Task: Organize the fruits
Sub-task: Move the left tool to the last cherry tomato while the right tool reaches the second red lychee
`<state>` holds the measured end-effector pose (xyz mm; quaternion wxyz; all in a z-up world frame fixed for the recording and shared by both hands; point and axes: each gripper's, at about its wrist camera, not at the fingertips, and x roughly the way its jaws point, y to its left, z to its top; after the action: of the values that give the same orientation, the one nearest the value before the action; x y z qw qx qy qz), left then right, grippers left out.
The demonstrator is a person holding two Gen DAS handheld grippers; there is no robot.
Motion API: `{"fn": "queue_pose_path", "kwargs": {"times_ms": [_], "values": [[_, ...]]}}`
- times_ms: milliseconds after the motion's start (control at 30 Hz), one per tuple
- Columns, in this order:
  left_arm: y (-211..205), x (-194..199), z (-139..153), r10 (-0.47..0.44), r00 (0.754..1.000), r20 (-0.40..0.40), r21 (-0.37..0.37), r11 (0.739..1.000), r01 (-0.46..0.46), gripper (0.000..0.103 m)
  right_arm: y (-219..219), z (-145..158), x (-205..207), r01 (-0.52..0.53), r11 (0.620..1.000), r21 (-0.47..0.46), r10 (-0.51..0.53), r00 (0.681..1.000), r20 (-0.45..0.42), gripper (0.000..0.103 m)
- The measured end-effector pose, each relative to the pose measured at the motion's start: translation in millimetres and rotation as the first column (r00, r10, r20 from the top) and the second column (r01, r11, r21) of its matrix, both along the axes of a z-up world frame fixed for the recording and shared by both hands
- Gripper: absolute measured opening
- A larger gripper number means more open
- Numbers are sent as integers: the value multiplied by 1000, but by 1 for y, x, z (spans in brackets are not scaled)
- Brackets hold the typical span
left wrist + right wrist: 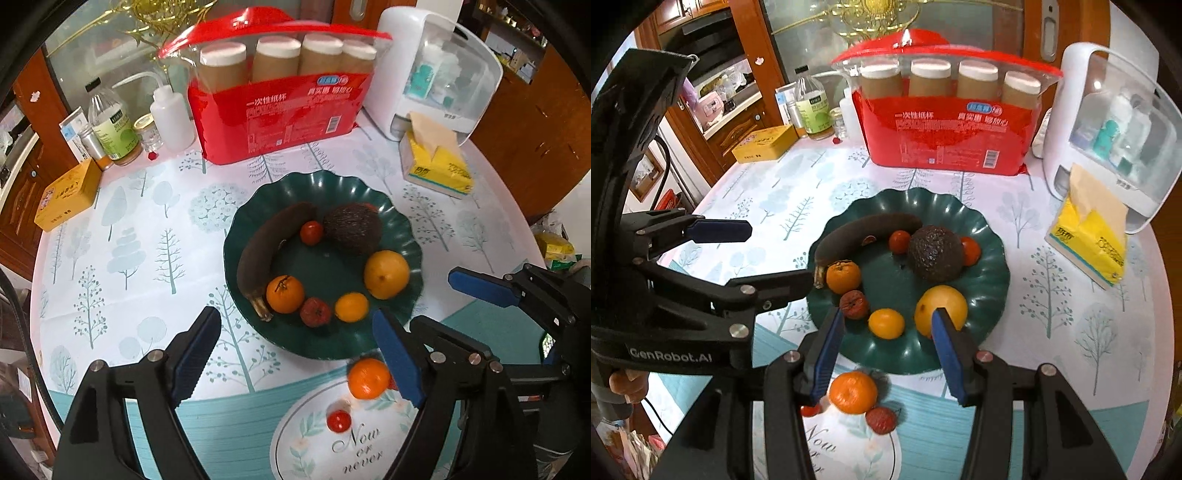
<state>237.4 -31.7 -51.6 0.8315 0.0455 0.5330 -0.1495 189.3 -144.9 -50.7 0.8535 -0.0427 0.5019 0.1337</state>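
Orange round tangerine (pixel 853 392) loose on white printed plate (pixel 295 435); left gripper (pixel 295 354) wide open, right gripper (pixel 886 350) part open, both jaws empty. Risk: nudged, rolls off counter (pixel 147 229).

White plate (pixel 295 443) — cut off below

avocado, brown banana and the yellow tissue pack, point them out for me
avocado (pixel 935 254), right wrist view, middle of its dark bumpy skin
brown banana (pixel 264 243), left wrist view, middle of its curved body
yellow tissue pack (pixel 437 166), left wrist view, its yellow top face beside the pulled tissue
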Motion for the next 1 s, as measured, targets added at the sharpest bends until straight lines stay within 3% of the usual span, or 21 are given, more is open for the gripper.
{"fn": "queue_pose_path", "kwargs": {"times_ms": [567, 833, 1000], "values": [[7, -74, 41, -12, 995, 102, -43, 999, 16, 84, -3, 41, -70, 40, 999, 35, -43, 996, 81, 50], [4, -96, 33, -6, 993, 118, -30, 999, 10, 84, -10, 36, -93, 71, 997, 37, -74, 994, 84, 50], [0, -108, 8, -13, 994, 111, 12, 1000, 12, 84, -21, 25, -101, 108, 992, 66, -113, 991, 73, 50]]}}
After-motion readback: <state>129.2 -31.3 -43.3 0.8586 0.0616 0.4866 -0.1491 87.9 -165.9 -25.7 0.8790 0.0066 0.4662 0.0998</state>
